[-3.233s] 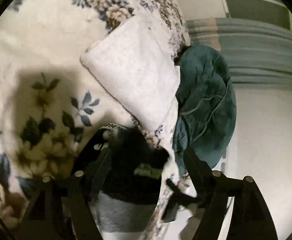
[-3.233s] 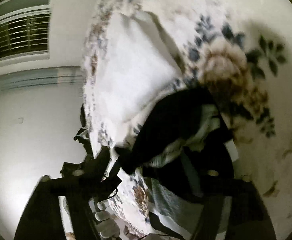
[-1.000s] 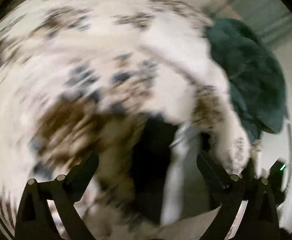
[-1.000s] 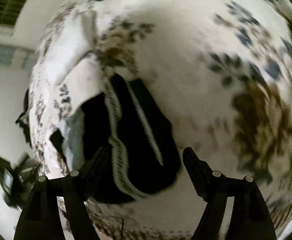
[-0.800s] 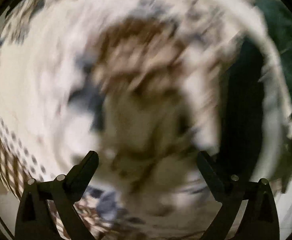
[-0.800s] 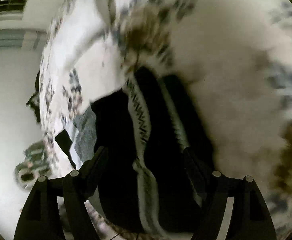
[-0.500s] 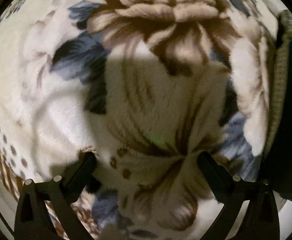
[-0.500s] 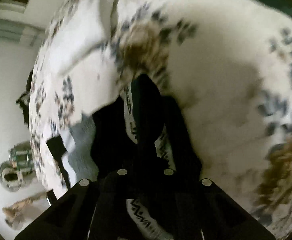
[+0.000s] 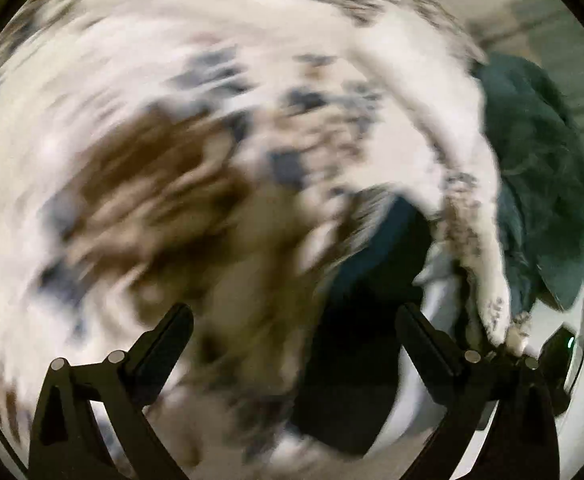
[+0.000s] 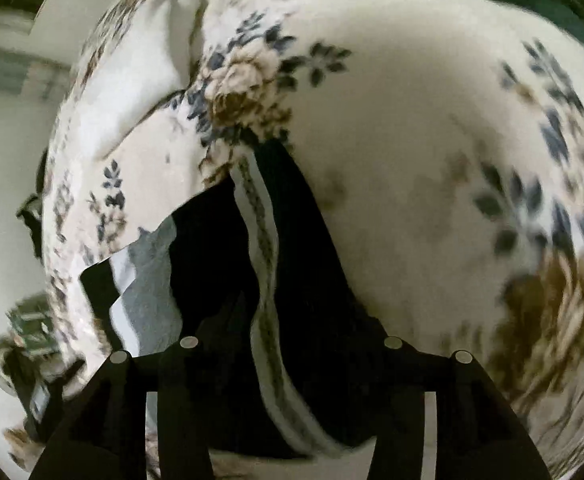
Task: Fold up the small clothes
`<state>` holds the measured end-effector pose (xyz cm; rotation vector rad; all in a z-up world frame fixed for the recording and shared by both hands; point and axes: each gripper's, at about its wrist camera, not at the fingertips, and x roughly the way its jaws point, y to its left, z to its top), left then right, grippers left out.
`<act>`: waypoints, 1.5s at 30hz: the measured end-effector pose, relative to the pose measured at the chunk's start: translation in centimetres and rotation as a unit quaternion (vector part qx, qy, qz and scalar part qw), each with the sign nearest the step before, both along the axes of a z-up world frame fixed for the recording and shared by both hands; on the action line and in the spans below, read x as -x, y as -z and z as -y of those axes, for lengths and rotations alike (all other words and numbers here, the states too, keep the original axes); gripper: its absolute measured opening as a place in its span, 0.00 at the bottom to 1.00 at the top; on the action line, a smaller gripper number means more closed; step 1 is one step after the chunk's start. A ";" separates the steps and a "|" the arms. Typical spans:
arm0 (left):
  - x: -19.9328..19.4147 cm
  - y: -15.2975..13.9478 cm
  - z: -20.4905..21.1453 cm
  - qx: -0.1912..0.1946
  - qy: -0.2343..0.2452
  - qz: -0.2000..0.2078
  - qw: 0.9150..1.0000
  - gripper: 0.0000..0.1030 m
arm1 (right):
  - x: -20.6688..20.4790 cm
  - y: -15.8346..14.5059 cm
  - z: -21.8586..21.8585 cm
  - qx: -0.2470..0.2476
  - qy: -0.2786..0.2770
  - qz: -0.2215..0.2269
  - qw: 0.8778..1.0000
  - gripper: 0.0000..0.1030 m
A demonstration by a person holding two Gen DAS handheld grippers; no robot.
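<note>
The dark garment (image 10: 292,280) with its pale patterned band lies on the floral blanket (image 10: 432,160), one end reaching up toward a printed flower, a grey-and-white striped piece (image 10: 140,280) showing at its left edge. The right gripper (image 10: 288,344) sits right over the garment's near end, but its fingers merge with the black cloth — I cannot tell whether they pinch it. The left gripper (image 9: 292,332) is spread wide and holds nothing over the blurred blanket, with the dark garment before its right finger and a teal cloth (image 9: 540,184) beyond.
</note>
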<state>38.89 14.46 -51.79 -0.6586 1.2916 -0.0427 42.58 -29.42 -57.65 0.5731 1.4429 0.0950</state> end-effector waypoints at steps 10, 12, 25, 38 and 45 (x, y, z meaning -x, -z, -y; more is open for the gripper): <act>-8.6 4.0 5.7 0.001 0.120 -0.024 0.992 0.17 | 8.3 4.1 1.3 -0.100 0.072 -0.069 0.990 0.39; -9.2 4.7 5.1 0.020 0.102 -0.035 0.994 0.17 | 8.5 4.4 1.1 -0.090 0.065 -0.058 0.992 0.12; -4.7 1.0 1.7 0.032 0.075 -0.010 0.997 0.63 | 5.9 0.6 3.6 0.013 0.037 -0.037 0.999 0.51; 4.4 3.7 2.9 0.089 0.046 -0.029 0.995 0.64 | -1.1 1.9 2.8 -0.006 0.048 -0.004 0.999 0.03; 4.4 1.9 3.3 0.062 0.073 -0.012 0.995 0.64 | 0.7 1.7 4.4 -0.080 0.046 -0.038 0.995 0.46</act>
